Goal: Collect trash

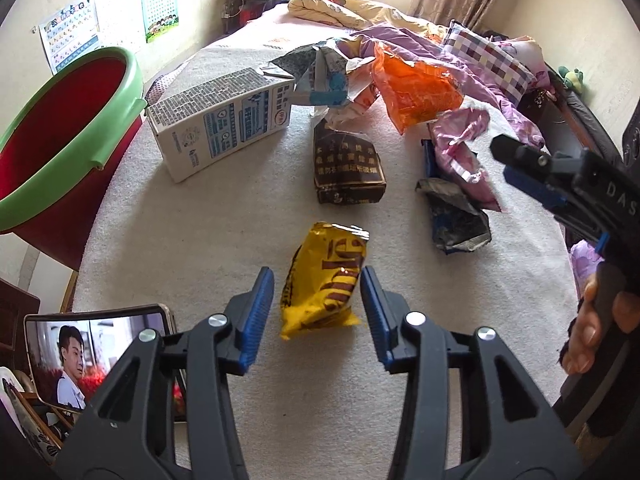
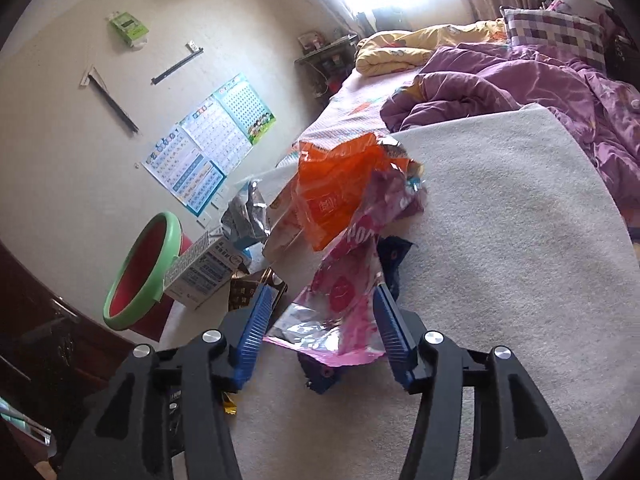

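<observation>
A yellow snack bag (image 1: 324, 280) lies on the pale mat (image 1: 200, 240), between the blue pads of my left gripper (image 1: 317, 274). The jaws are open, with a gap at the left pad. My right gripper (image 2: 322, 286) straddles a crumpled pink wrapper (image 2: 340, 300). Its right pad touches the wrapper's edge and its left pad stands off, so it is open. This gripper (image 1: 516, 160) also shows at the right of the left wrist view, held by a hand (image 1: 592, 328). An orange bag (image 2: 336, 196), a milk carton (image 1: 224, 120), a dark brown box (image 1: 348, 168) and a dark foil wrapper (image 1: 456, 220) lie farther up the mat.
A red basin with a green rim (image 1: 60, 128) stands off the bed's left side. A tablet playing video (image 1: 92, 352) leans at the near left corner. A purple quilt (image 2: 520, 80), a checked pillow (image 1: 488, 60) and a yellow blanket (image 1: 332, 8) crowd the far end.
</observation>
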The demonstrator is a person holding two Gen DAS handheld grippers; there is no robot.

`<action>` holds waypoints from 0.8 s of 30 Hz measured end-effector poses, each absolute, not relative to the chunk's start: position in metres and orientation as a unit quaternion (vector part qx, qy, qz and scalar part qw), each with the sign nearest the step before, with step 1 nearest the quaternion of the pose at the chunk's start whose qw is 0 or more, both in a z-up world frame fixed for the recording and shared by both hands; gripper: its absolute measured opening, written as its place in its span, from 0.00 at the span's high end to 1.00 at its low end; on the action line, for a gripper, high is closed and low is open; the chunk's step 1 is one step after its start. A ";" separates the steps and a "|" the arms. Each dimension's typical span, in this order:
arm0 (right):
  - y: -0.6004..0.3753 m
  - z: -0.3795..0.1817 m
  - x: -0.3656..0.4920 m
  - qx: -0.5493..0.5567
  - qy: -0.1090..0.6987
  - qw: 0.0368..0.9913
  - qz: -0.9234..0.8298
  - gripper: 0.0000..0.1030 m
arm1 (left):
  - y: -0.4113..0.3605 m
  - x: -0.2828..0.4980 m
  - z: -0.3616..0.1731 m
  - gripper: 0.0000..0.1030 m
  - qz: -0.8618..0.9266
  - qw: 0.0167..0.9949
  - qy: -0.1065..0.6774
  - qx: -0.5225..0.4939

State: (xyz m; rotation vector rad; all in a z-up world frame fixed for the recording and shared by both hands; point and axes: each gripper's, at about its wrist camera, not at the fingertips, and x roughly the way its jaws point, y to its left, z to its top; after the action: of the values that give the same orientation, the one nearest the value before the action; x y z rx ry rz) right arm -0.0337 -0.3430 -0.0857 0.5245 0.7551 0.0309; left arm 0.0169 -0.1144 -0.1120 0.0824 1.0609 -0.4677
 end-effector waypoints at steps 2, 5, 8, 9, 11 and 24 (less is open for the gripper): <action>-0.348 -0.087 -0.031 0.250 0.370 0.895 -0.001 0.44 | -0.114 0.018 -0.112 0.57 -0.219 0.836 0.502 0.038; -0.355 -0.100 -0.024 0.266 0.394 0.880 0.001 0.43 | -0.111 0.018 -0.112 0.57 -0.220 0.836 0.502 0.037; -0.354 -0.113 -0.021 0.276 0.412 0.868 0.016 0.43 | -0.112 0.018 -0.112 0.57 -0.218 0.836 0.502 0.035; -0.352 -0.115 -0.020 0.275 0.414 0.867 0.019 0.45 | -0.112 0.018 -0.113 0.57 -0.218 0.836 0.502 0.035; -0.347 -0.112 -0.022 0.265 0.408 0.873 0.027 0.57 | -0.110 0.019 -0.112 0.57 -0.216 0.837 0.502 0.034; -0.341 -0.083 -0.035 0.243 0.351 0.904 0.024 0.39 | -0.116 0.034 -0.122 0.57 -0.219 0.827 0.515 0.045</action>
State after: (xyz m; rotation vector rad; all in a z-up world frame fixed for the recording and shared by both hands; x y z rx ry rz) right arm -0.0349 -0.3413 -0.0834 0.5026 0.7249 0.0505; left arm 0.0343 -0.1161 -0.1224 0.0947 1.0945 -0.4654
